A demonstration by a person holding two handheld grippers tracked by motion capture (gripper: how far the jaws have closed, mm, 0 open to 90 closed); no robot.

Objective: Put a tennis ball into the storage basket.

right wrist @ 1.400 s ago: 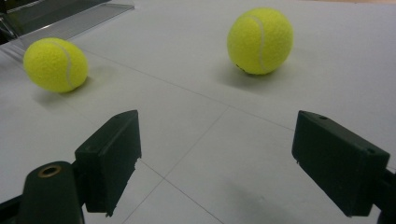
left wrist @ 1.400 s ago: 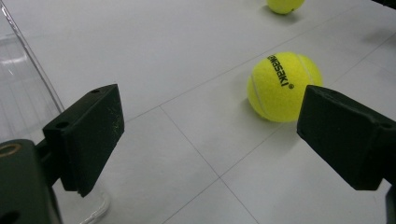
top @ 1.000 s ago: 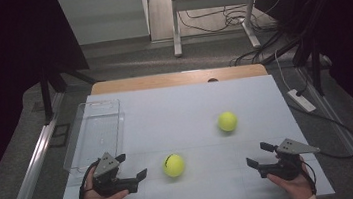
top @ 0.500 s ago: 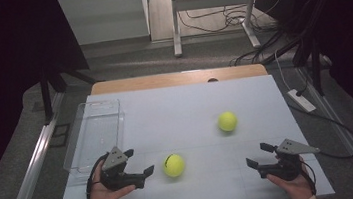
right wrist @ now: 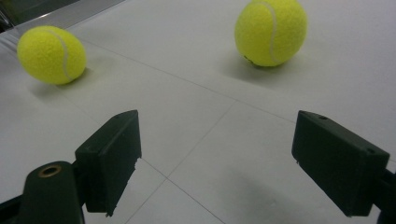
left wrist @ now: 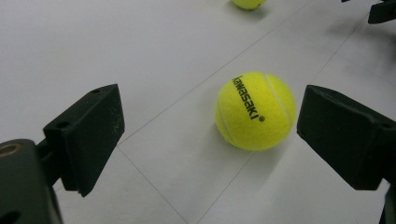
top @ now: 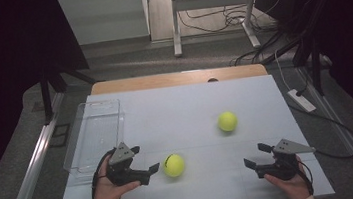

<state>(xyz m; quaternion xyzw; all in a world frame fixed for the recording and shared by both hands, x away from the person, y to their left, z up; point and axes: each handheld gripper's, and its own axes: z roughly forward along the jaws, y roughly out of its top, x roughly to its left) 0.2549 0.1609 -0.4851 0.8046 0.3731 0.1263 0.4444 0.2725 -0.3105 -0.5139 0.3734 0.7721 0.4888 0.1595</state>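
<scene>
Left gripper (top: 146,162) slid closer to near ball (top: 174,164), jaws wide.

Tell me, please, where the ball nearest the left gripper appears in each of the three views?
High view: the near ball lies low, left of centre, just right of the left gripper.
Left gripper view: right of centre, ahead of the open jaws, brand print showing.
Right gripper view: upper left.
Shared landmark: the far ball, at, top edge, upper right.
</scene>
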